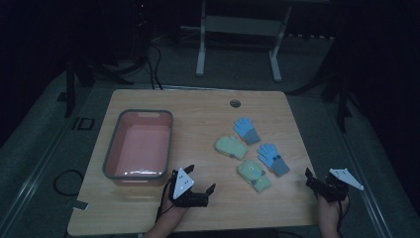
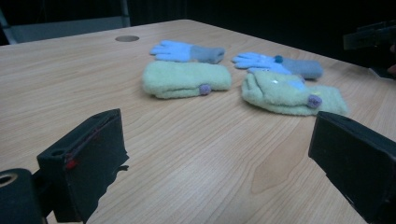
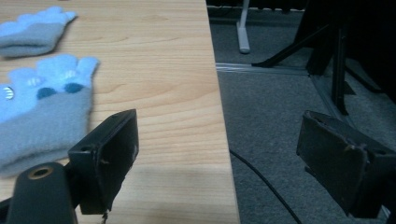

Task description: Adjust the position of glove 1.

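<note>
Nearer blue glove point(image 3: 42, 121) cut off by left edge of right gripper view; farther blue glove point(image 3: 32, 28) likewise.

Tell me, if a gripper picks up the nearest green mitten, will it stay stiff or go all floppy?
Probably floppy: the nearest green mitten looks like soft fuzzy knit and lies slumped flat on the table, so its ends would likely droop. It seems light for its size. It shouldn't roll, and the fuzzy surface likely grips rather than slips.

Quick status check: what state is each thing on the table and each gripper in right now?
Pink bin: upright, nothing inside.
Far blue glove: flat on table.
Near blue glove: flat on table.
Far green mitten: flat, folded.
Near green mitten: flat, folded.
Left gripper: open, holding nothing.
Right gripper: open, holding nothing.
</note>
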{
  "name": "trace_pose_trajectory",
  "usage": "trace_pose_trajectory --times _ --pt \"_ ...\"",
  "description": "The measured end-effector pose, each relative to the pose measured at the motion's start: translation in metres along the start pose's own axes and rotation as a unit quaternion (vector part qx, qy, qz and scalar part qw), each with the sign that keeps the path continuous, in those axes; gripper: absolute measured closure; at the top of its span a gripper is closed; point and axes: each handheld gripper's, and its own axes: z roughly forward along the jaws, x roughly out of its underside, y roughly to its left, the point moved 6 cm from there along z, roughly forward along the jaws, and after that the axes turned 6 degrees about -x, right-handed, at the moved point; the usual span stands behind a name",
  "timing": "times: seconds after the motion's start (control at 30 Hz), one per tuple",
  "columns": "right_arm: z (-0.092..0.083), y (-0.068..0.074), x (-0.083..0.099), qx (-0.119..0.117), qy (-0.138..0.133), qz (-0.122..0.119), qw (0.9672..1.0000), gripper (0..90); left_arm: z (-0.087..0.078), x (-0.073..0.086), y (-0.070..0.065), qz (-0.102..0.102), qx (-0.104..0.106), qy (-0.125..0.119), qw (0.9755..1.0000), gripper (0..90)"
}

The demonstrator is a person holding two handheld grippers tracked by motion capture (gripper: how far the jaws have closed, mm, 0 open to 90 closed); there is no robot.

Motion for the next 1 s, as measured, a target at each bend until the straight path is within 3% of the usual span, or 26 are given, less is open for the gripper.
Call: trace_pose_trajectory --times 0.33,0.5,0.7,0.77,1.0 --pt "0.0 -0.002 0.0 0.004 0.005 0.003 1.0 12.7 0.0 0.0 -0.001 0.005 0.0 -0.001 1.0 4.1" --pt "0.002 -0.008 0.0 0.018 0.013 0.017 0.9996 12.7 -0.001 0.0 -0.001 0.003 0.001 -0.005 1.0 3.7" --pt "0.004 -0.008 -0.001 -0.006 0.029 0.025 0.9993 12.8 -0.001 0.0 -0.001 0.004 0.001 -0.005 1.0 3.7" --pt "0.007 -0.006 0.001 -0.025 0.047 0.024 0.9983 13.4 -0.001 0.0 0.0 0.0 0.004 -0.006 1.0 3.7" --pt "0.009 -0.002 -0.004 -0.026 0.063 0.01 0.9976 13.3 -0.002 0.0 -0.002 0.008 0.006 -0.012 0.9999 3.7"
